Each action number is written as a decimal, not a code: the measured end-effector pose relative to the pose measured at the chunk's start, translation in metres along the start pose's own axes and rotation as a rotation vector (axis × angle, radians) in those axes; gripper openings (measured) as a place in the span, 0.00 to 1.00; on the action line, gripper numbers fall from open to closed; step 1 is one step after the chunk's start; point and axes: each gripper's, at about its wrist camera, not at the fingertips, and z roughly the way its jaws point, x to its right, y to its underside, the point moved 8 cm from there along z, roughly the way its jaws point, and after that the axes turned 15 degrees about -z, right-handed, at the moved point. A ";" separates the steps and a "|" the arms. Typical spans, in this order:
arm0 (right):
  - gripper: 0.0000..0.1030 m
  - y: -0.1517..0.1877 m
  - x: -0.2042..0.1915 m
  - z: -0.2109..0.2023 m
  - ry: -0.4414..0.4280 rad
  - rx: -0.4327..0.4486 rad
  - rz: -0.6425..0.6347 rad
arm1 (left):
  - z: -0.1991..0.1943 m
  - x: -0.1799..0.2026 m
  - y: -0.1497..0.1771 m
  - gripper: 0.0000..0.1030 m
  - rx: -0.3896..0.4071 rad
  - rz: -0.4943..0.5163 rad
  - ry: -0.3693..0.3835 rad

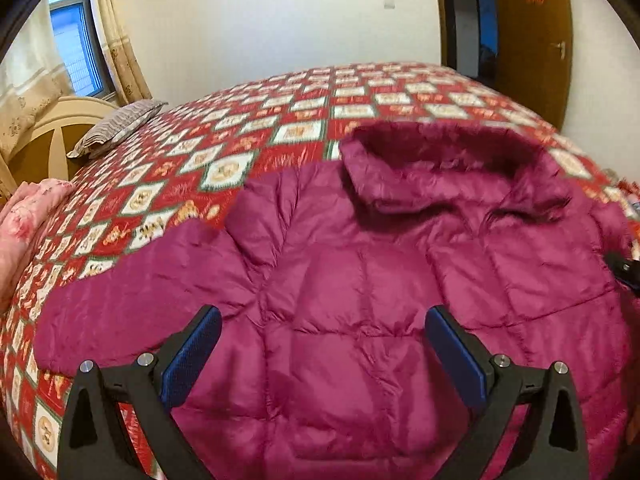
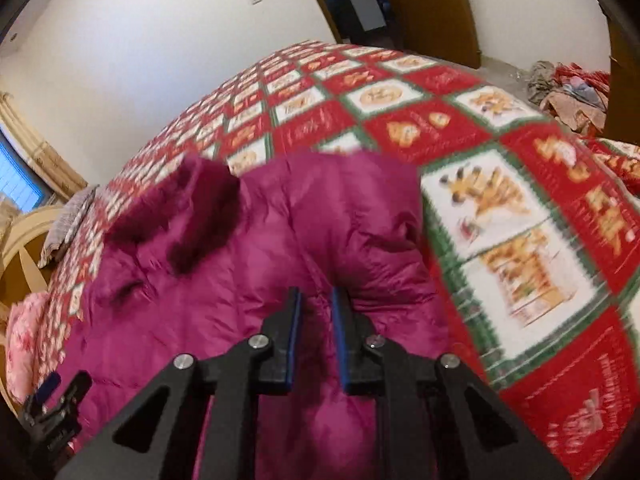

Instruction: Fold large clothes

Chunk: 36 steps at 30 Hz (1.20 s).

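A magenta puffer jacket [image 1: 360,288] with a fur-trimmed hood [image 1: 448,148] lies flat on the bed, one sleeve stretched to the left. My left gripper [image 1: 322,320] hovers over the jacket's middle, wide open and empty. In the right wrist view the jacket [image 2: 240,264] fills the lower left. My right gripper [image 2: 316,300] has its blue pads close together with a fold of the jacket's right side between them. The left gripper also shows at the lower left of that view [image 2: 52,412].
The bed has a red, white and green patchwork cover [image 1: 248,128]. A striped pillow [image 1: 116,128] and pink bedding [image 1: 28,216] lie near the headboard at left. A brown door [image 1: 532,40] stands behind. A pile of clothes [image 2: 568,92] lies on the floor at right.
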 end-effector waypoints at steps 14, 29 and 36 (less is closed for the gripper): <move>0.20 -0.001 -0.014 -0.009 0.157 0.057 -0.142 | 0.037 -0.004 0.021 0.99 -0.057 -0.038 -0.036; 0.53 0.044 -0.072 0.003 0.118 -0.017 -0.318 | -0.045 -0.149 -0.029 0.99 0.087 -0.304 0.008; 0.54 0.046 -0.074 0.000 0.120 0.004 -0.323 | -0.035 -0.351 -0.038 0.99 0.140 -0.594 -0.327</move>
